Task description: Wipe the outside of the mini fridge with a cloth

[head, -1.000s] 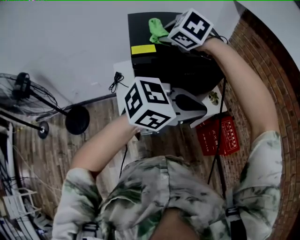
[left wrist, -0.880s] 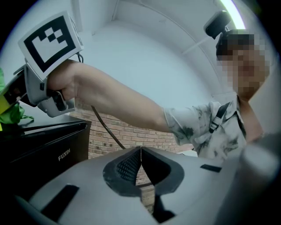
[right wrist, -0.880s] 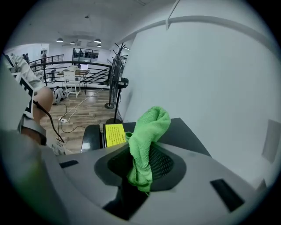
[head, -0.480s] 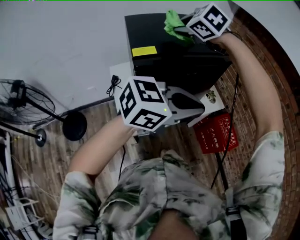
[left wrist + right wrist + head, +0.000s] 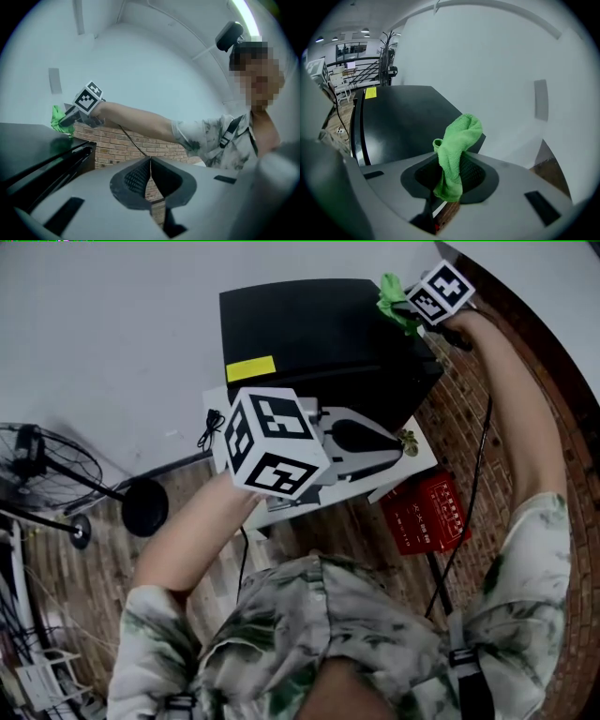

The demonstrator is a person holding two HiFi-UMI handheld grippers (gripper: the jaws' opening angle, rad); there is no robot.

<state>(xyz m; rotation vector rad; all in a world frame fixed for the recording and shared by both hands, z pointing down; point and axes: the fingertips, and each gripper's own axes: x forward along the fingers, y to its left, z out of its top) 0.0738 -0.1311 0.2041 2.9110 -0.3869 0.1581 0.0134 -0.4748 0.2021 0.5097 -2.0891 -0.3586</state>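
Noted right gripper (image 5: pixel 450 176) clamped on green cloth (image 5: pixel 457 150), mini fridge (image 5: pixel 403 122) top just beneath and ahead of its jaws; left gripper (image 5: pixel 150 183) closed, empty, farther back.

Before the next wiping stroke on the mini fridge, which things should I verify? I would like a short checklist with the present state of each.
1. Grip on the green cloth: ok, the right gripper has its jaws shut on it.
2. Cloth pressing on the mini fridge: cannot tell; the cloth is at the top's far right corner, but contact is unclear.
3. The left gripper out of the way: ok, jaws together, empty, apart from the cloth.
4. Fridge top unobstructed: ok, only a yellow label shows on it.
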